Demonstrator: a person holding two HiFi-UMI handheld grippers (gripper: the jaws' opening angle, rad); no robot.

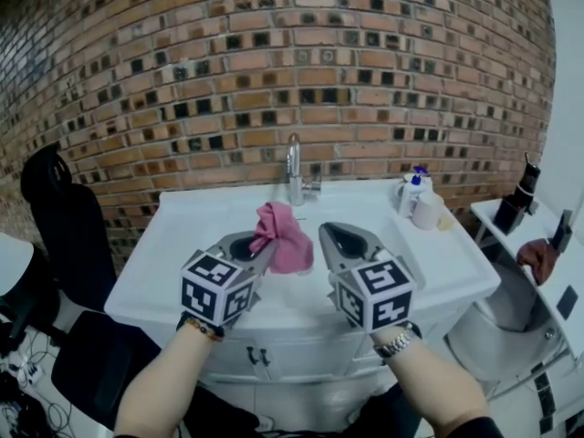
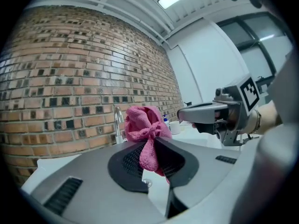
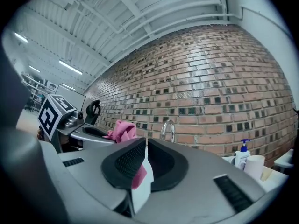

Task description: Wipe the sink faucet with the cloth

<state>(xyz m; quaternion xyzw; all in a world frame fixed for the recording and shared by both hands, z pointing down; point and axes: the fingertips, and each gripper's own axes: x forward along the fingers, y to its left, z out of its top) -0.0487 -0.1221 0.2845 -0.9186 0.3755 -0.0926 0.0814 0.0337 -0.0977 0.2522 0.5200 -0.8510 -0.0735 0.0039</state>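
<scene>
the brick wall (image 1: 274, 62) closed off the far side ahead of both tongs. the white sink table (image 1: 447, 263) spread below them, with open top on either side. the faucet (image 1: 294, 172) stood ahead, apart from both tongs. the left tongs (image 1: 263, 246) were clamped on the pink cloth (image 1: 285, 235). the right tongs (image 1: 327, 232), just beside, were together and empty. a soap bottle (image 1: 413, 192) and a cup (image 1: 427, 211) stood ahead, to the right of the right tongs.

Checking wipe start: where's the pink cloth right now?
Head view, centre: cloth clamped in the left gripper, above the sink, in front of the faucet, beside the right gripper.
</scene>
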